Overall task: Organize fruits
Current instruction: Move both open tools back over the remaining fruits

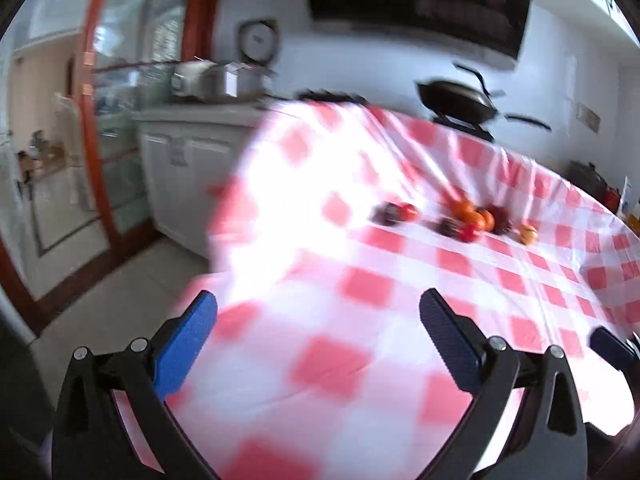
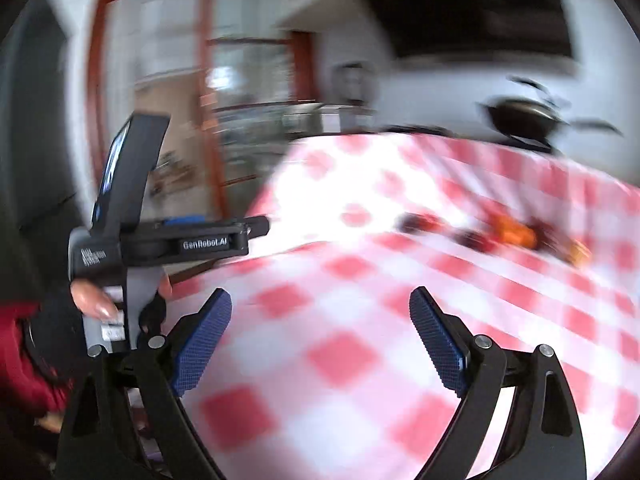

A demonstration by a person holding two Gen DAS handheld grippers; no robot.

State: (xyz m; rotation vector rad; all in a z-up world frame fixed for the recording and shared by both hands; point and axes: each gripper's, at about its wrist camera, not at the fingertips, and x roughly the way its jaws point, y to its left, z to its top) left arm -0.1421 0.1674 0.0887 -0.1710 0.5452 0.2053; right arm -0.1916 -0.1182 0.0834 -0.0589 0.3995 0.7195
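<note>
Nearest to the left wrist camera, the left gripper (image 1: 318, 312) stands wide, with its two blue pads far apart and nothing between them; only the red and white checked tablecloth (image 1: 360, 360) shows under it. The right gripper (image 2: 320, 312) is also spread wide over the same cloth and holds nothing. In the right wrist view, the left gripper appears again at the left side, seen from the side, and a hand (image 2: 92, 300) in a dark fingerless glove with a red sleeve (image 2: 20, 360) grips its handle. The fruits (image 1: 468, 220) lie well apart from both grippers, far across the table, in a loose group on the cloth. An orange fruit (image 1: 466, 210) is in the middle of the group, a red one (image 1: 408, 211) lies at the left beside a dark one (image 1: 386, 214), and a small orange one (image 1: 528, 234) is at the right end. Both views are blurred, so the kinds of fruit cannot be told. Behind the table, a dark pan (image 1: 456, 100) stands on a stove, and a white counter (image 1: 192, 120) with pots is at the left, beside a glass door with a brown frame (image 1: 92, 120).
</note>
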